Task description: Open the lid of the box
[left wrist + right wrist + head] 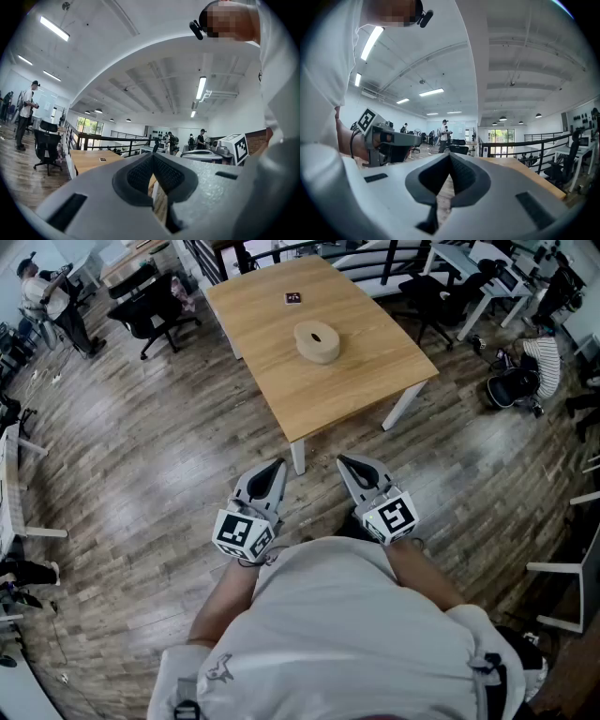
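The round, pale box [317, 355] sits near the middle of the bench [375, 371], in the upper centre of the head view, with its lid [328, 338] apparently on. Low in that frame, well apart from it, the left gripper [277, 468] and right gripper [346, 463] are held level at the person's body. Each has its jaws pressed together on nothing. The approach comes first, I judge. Step close, spread the jaws, steady the base with one gripper, then take the lid's rim and lift it straight up.
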{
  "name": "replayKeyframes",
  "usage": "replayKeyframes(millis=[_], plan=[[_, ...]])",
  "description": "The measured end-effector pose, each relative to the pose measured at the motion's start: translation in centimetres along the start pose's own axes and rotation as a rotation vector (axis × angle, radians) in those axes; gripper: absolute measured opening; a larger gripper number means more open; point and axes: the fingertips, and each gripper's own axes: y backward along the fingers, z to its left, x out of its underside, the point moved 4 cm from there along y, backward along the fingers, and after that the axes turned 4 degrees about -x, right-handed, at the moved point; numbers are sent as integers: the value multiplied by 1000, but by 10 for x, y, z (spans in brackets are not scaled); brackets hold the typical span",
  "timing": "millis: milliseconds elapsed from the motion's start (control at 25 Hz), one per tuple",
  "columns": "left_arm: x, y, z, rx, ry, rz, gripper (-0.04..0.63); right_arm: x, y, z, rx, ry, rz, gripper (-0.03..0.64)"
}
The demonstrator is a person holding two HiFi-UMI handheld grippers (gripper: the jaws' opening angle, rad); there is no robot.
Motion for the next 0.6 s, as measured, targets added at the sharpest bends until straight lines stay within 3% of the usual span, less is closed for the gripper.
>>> replayKeyframes(millis=[600], plan=[[-3, 10, 19, -15, 5, -19, 5, 0, -17, 9, -12, -13, 7, 3]])
